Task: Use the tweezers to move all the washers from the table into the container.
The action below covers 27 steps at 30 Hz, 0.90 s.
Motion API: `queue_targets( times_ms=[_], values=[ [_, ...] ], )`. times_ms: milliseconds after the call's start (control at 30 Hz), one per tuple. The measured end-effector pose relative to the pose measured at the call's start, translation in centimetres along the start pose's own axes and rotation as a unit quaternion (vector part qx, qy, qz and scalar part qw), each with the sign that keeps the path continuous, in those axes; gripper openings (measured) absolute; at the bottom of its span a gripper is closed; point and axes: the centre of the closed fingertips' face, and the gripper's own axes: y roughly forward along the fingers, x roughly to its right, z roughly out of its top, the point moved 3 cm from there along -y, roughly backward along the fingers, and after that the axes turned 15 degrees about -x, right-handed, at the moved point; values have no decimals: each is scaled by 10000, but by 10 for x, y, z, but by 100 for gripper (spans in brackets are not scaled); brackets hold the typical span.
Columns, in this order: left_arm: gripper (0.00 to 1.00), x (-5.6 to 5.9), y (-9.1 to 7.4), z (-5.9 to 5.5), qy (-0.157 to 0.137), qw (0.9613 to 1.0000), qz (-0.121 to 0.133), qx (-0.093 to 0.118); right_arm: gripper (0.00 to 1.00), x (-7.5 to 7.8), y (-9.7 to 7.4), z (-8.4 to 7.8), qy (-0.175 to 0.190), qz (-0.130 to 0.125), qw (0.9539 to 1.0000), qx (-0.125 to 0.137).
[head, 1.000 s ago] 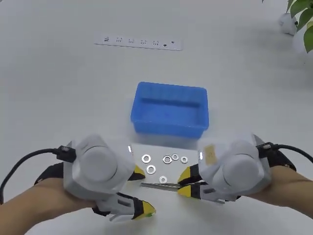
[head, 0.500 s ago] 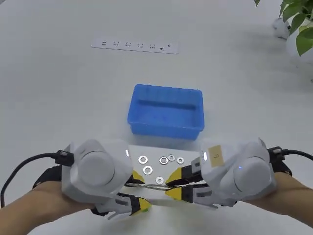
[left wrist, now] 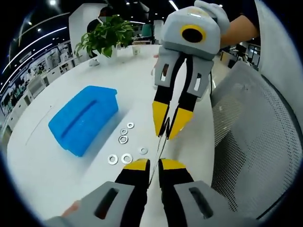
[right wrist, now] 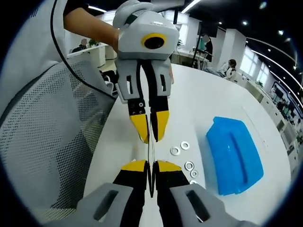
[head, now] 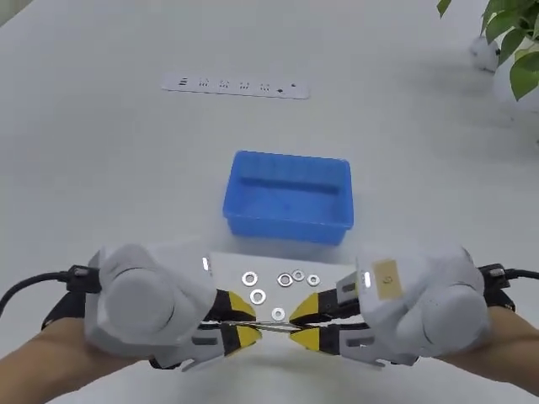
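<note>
Thin metal tweezers (head: 268,326) lie level between the two grippers, just in front of several washers (head: 258,295) on the white table. My left gripper (head: 247,324) is shut on one end and my right gripper (head: 297,325) is shut on the other end. In the left gripper view the tweezers (left wrist: 160,149) run from my own jaws (left wrist: 155,165) up to the right gripper (left wrist: 168,131). The right gripper view has them (right wrist: 151,149) between my own jaws (right wrist: 151,166) and the left gripper (right wrist: 151,136). The blue container (head: 288,198) stands just beyond the washers.
A white power strip (head: 237,86) lies far back on the table. Green plant leaves (head: 509,50) hang over the back right corner. A grey mesh chair (left wrist: 246,132) stands close behind the table edge near the person.
The left gripper, open a second ago, has moved in and shut on the tweezers. The right gripper has shifted left with them. The view has tilted slightly.
</note>
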Motion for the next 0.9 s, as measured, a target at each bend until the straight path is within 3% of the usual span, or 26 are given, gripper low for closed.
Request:
queue_targets(
  times_ms=[67, 200, 400, 667, 900],
  values=[
    [11, 2, -3, 2, 72, 10000, -5, 41, 7, -1, -2, 0, -28, -7, 10000, 43],
    [8, 16, -14, 12, 395, 9985, -322, 209, 7, -7, -8, 1, -246, 51, 9996, 143],
    [8, 19, -27, 19, 546, 9972, -431, 259, 7, -11, -15, 4, -235, 62, 9990, 383],
    [7, 20, -39, 34, 661, 9958, -353, 519, 7, -9, -16, 8, -59, 1, 9979, 645],
    [7, 16, -38, 40, 682, 9959, -236, 550, 7, -4, -17, 11, 50, -122, 9969, 777]
  ],
)
